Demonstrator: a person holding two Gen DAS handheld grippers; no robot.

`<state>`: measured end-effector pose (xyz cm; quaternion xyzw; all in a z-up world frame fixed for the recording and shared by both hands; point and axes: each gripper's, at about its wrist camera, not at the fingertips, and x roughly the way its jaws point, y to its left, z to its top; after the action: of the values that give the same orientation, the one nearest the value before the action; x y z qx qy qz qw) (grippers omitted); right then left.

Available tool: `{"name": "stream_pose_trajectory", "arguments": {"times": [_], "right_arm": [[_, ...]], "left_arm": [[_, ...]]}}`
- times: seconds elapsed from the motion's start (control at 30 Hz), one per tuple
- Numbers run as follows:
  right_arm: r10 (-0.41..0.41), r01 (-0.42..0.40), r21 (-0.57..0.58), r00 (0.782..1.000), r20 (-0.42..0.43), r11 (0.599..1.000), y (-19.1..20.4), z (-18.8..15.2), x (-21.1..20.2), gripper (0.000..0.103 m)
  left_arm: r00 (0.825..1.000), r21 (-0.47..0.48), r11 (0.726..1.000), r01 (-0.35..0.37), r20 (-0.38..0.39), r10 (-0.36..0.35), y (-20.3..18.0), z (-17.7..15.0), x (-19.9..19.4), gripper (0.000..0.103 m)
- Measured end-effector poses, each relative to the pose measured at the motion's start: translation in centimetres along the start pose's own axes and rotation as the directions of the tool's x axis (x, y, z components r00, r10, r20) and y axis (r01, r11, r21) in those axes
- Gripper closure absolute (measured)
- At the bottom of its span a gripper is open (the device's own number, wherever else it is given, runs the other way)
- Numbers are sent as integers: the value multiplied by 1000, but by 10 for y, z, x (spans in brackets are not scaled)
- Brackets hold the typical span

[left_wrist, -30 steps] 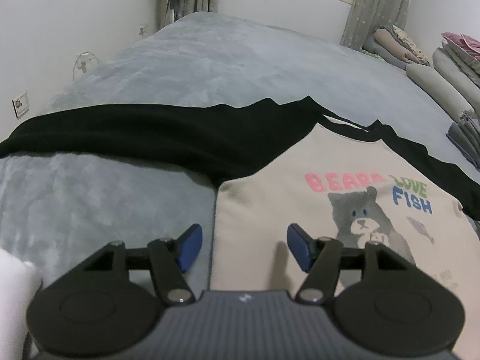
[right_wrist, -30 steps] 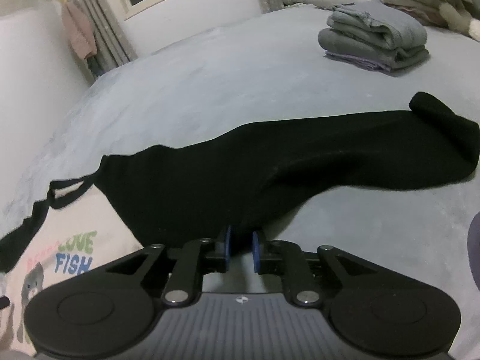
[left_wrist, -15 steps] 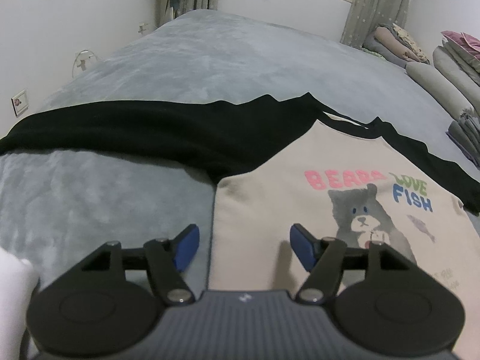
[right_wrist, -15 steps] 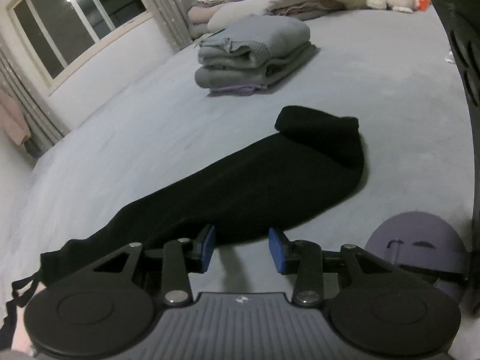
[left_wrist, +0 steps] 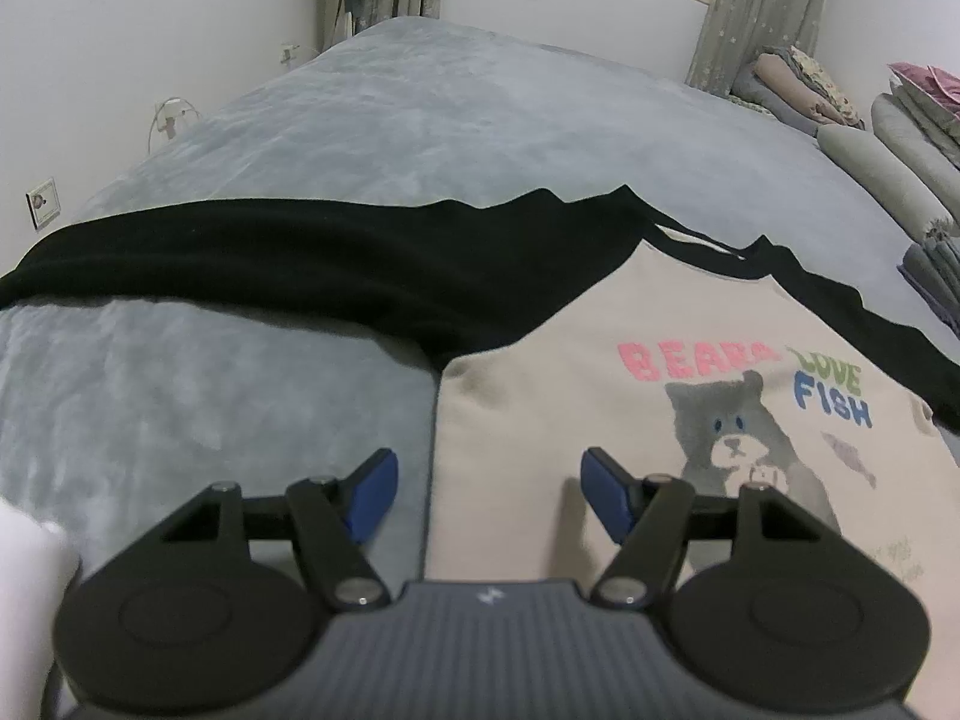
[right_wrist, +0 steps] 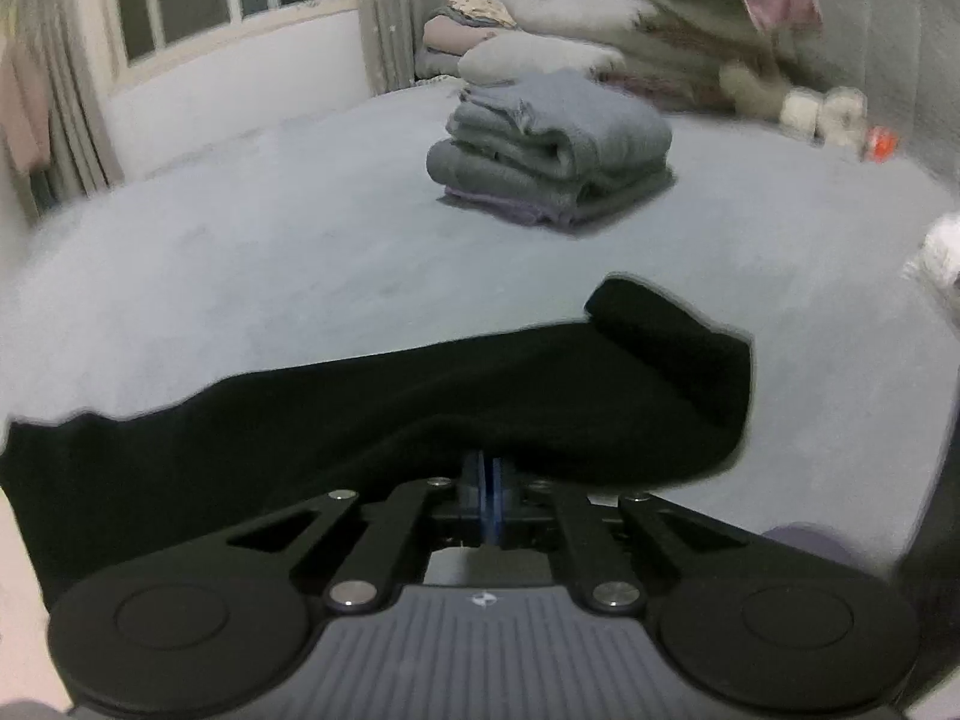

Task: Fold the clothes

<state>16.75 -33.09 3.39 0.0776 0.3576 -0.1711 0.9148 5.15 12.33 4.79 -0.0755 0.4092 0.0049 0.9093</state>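
Observation:
A beige sweatshirt (left_wrist: 540, 420) with a bear print and black sleeves lies flat on the grey bed. Its left black sleeve (left_wrist: 270, 264) stretches out to the left. My left gripper (left_wrist: 489, 480) is open and empty, low over the shirt's left side edge. In the right wrist view the right black sleeve (right_wrist: 420, 408) lies across the bed, its cuff (right_wrist: 678, 330) folded back. My right gripper (right_wrist: 487, 480) is shut at the sleeve's near edge; the sleeve hides the fingertips, so I cannot tell whether cloth is pinched.
A stack of folded grey clothes (right_wrist: 552, 150) sits on the bed beyond the sleeve. Pillows and bedding (right_wrist: 630, 18) pile up at the back right. A wall with sockets (left_wrist: 42, 201) runs along the left of the bed.
My right gripper opened half a second ago, moved along the sleeve toward the cuff, and has now closed at the sleeve's edge. The left gripper has barely moved.

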Motion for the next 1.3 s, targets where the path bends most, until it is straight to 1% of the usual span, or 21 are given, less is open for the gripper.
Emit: {"name": "stream_pose_trajectory", "arguments": {"times": [0.03, 0.13, 0.17, 0.23, 0.3, 0.37, 0.43, 0.5, 0.6, 0.7, 0.77, 0.8, 0.83, 0.87, 0.9, 0.93, 0.97, 1.0, 1.03, 1.1, 1.3], "right_arm": [[-4, 3, -46, 1000, -21, 999, 7, 2, -4, 95], [17, -28, -200, 998, -56, 979, 35, -1, -15, 57], [23, -36, -255, 998, -53, 966, 45, -3, -20, 54], [78, -93, -359, 995, -58, 928, 68, -6, -30, 54], [200, -204, -428, 978, -54, 880, 89, -6, -40, 54], [334, -323, -464, 941, -60, 825, 110, -4, -45, 54], [432, -399, -510, 900, -59, 762, 133, -2, -43, 54], [455, -410, -572, 888, -71, 711, 159, 1, -32, 54], [460, -393, -659, 884, -78, 642, 193, 9, -13, 54], [480, -420, -690, 869, -119, 590, 215, 20, 9, 54], [485, -445, -694, 860, -155, 567, 226, 27, 23, 54], [485, -459, -696, 856, -180, 552, 231, 29, 31, 54], [484, -471, -700, 852, -203, 536, 238, 29, 37, 54], [484, -484, -702, 846, -223, 523, 243, 28, 41, 55], [485, -500, -700, 839, -245, 510, 246, 27, 45, 55], [492, -514, -696, 831, -259, 502, 248, 27, 47, 63], [503, -527, -689, 822, -266, 497, 248, 26, 47, 86], [514, -540, -682, 813, -273, 492, 249, 26, 47, 98], [513, -531, -693, 817, -265, 488, 250, 24, 46, 99], [497, -485, -728, 837, -226, 485, 253, 18, 40, 99], [494, -391, -742, 865, -93, 545, 256, 25, 27, 102]], "left_arm": [[1000, 0, 1000, 3, 7, -3, 1, 3, 0, 38], [1000, 34, 999, 8, 19, -9, 5, 16, 1, 31], [1000, 49, 999, 8, 22, -9, 5, 21, 2, 30], [1000, 79, 997, 1, 27, -3, 6, 33, 7, 27], [999, 116, 993, 31, 20, -33, 5, 49, 15, 19], [998, 156, 986, 61, 10, -64, 1, 67, 29, 15], [998, 200, 978, 52, 19, -57, -7, 86, 42, 14], [998, 253, 966, 47, 32, -57, -18, 102, 58, 14], [995, 312, 946, 85, 27, -98, -31, 121, 84, 14], [995, 369, 926, 79, 27, -96, -38, 133, 110, 14], [995, 405, 911, 74, 24, -92, -42, 141, 127, 19], [995, 413, 907, 85, 9, -98, -43, 141, 133, 32], [995, 421, 902, 96, -7, -103, -43, 140, 139, 51], [994, 429, 897, 107, -23, -108, -44, 140, 145, 51], [993, 437, 892, 119, -39, -113, -45, 140, 151, 56], [991, 445, 885, 132, -53, -121, -46, 140, 156, 74], [988, 458, 876, 152, -58, -141, -49, 138, 154, 86], [989, 460, 875, 149, -58, -138, -51, 136, 152, 99], [990, 460, 877, 143, -55, -133, -53, 135, 150, 99], [994, 438, 893, 106, -24, -107, -54, 135, 148, 100], [992, 364, 928, 74, 66, -105, -50, 149, 138, 100]]}}
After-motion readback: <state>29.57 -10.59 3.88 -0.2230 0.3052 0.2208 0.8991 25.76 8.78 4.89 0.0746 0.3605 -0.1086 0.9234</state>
